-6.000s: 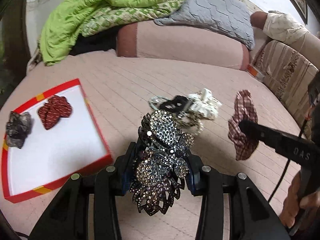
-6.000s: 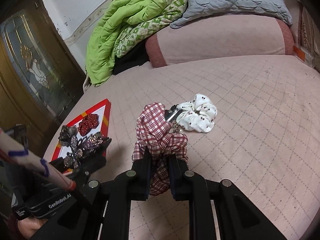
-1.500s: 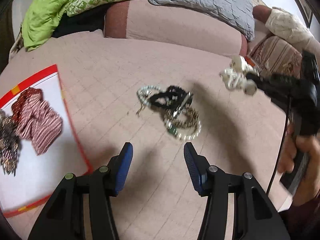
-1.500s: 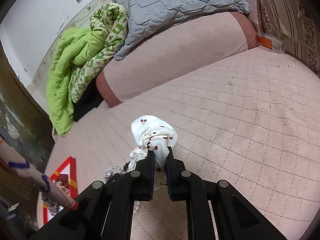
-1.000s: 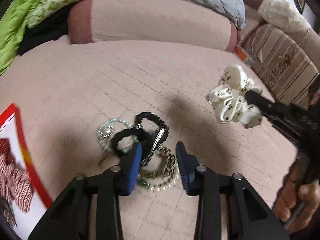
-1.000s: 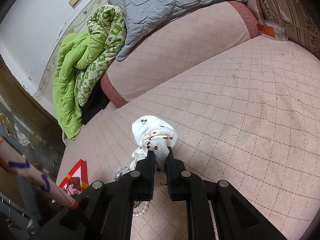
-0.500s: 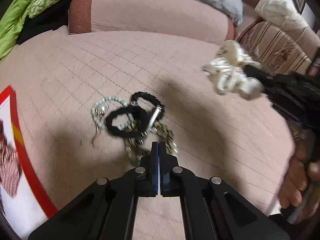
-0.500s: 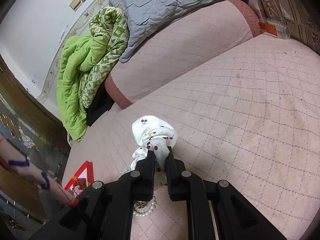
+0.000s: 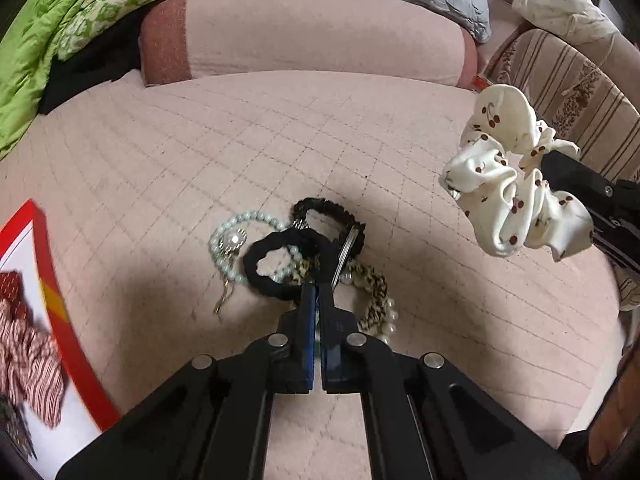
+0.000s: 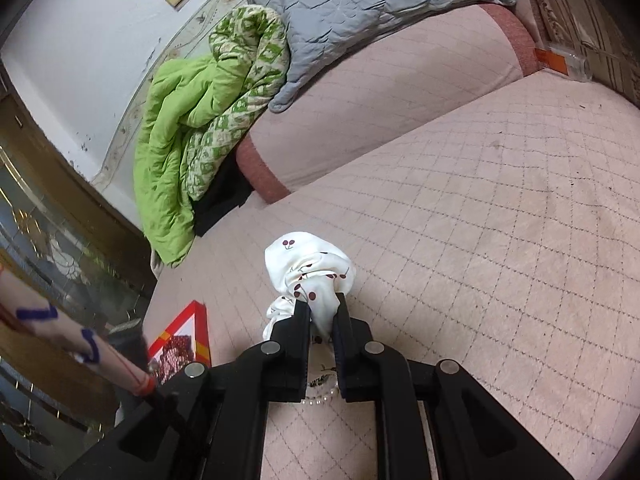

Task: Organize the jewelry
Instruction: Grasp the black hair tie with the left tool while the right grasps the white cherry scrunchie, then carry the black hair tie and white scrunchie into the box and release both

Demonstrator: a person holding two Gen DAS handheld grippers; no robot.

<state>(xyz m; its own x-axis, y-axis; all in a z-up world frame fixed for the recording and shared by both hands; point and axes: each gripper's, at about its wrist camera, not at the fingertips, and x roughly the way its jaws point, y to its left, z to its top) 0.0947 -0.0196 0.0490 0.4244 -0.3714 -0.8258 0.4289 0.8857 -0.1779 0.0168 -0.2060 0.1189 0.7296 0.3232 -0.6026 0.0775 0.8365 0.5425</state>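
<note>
Pink quilted bed (image 9: 168, 152): one heap mid-bed — two black hair ties (image 9: 280, 264), one pale bead bracelet (image 9: 228, 240), one pearl bracelet (image 9: 376, 300). Left gripper (image 9: 319, 292): jaws fully closed at heap, whether anything is caught, cannot tell. Right gripper (image 10: 322, 312): jaws clamped on one cherry-print scrunchie (image 10: 308, 276), aloft. Red-rimmed tray (image 9: 60, 320), bed's left edge
</note>
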